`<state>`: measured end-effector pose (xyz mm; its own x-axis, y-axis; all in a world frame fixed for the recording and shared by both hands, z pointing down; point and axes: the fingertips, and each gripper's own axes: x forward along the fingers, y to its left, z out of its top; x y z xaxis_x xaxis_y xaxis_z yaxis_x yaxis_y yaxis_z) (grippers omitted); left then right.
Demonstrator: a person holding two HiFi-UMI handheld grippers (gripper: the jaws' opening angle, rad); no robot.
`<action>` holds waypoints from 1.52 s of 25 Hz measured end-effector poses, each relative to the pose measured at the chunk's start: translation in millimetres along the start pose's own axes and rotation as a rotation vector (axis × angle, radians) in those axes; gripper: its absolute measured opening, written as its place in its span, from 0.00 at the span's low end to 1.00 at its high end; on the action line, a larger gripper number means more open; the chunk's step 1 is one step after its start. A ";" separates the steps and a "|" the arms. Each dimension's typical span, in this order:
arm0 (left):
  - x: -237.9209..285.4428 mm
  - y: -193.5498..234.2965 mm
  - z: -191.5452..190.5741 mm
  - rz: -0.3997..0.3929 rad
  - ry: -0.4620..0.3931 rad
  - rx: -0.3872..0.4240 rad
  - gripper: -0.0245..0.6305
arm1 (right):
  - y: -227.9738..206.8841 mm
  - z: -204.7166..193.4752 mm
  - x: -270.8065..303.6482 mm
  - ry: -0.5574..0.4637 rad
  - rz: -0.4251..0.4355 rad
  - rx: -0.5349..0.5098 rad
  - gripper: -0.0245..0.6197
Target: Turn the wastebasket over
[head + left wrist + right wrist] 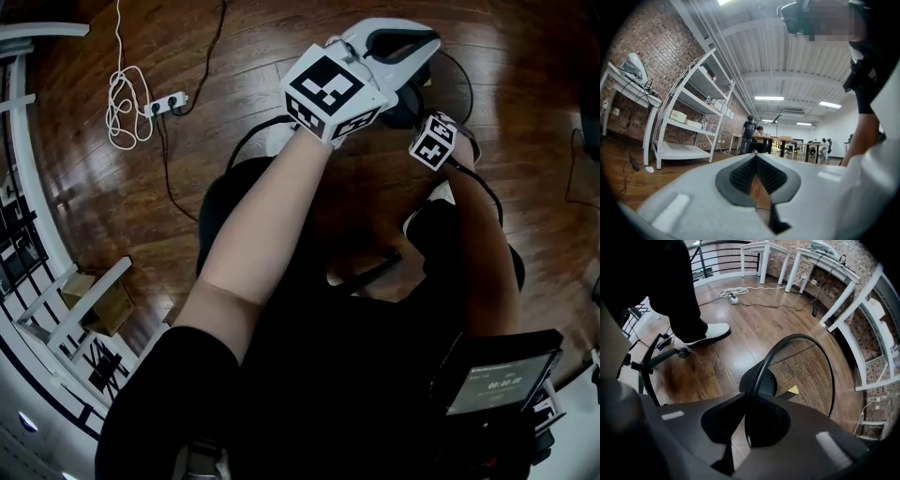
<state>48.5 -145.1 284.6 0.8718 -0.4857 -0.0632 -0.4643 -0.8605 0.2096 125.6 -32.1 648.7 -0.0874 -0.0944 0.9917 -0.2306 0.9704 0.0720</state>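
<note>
Directly below the right gripper (751,397) sits the wastebasket (811,366): black mesh, on the wood floor (740,315), seen from above w/ its mouth toward the camera. Its solid bottom (759,380) is deep inside and there's a yellow scrap (793,390) in it. Long axis (mouth to bottom) runs approx. along the gripper's own line, i.e. up-down, maybe leaning a bit; exact tilt can't be told.

Its rim hoop (801,337) curves round and passes right btw. the jaw tips, which stand almost together on it. That reads as a thin pinch on the rim, nothing else in the jaws. So the right hand is the one at the wastebasket. Contact is at one point of the rim, w/ the rest of the wastebasket spreading off to the view's right. Judgement: any turning pivots about that rim point, and so thin a hold could slip.

Pose: right gripper points down at the floor. Its marker cube (433,142) shows in the head view past the forearm; jaws hidden there. The left gripper (756,154) is held out level, aimed across the room toward shelves (689,122), jaws closed w/ nothing btw. them, no part in the hold. A chair base (649,363) and a shoe (710,331) lie near, to the wastebasket's left.
</note>
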 end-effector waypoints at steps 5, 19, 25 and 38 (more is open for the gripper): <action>0.3 -0.2 -0.6 0.002 0.000 -0.002 0.04 | 29.1 -1.9 18.2 0.060 0.004 -0.121 0.07; 5.2 -3.9 -1.3 -0.014 0.003 -0.049 0.04 | 45.7 -1.7 3.5 -0.002 0.067 -0.049 0.19; 6.3 -11.4 -2.9 -0.028 0.021 -0.047 0.04 | 38.9 14.7 -70.6 -0.210 0.117 0.117 0.16; 14.3 -78.9 -9.9 -0.107 0.051 0.083 0.04 | -63.1 3.1 -380.9 -1.394 -0.340 0.644 0.05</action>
<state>99.1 -82.7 276.8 0.9230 -0.3835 -0.0306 -0.3773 -0.9180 0.1225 170.4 -58.1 266.2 -0.6540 -0.7556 0.0382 -0.7510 0.6422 -0.1534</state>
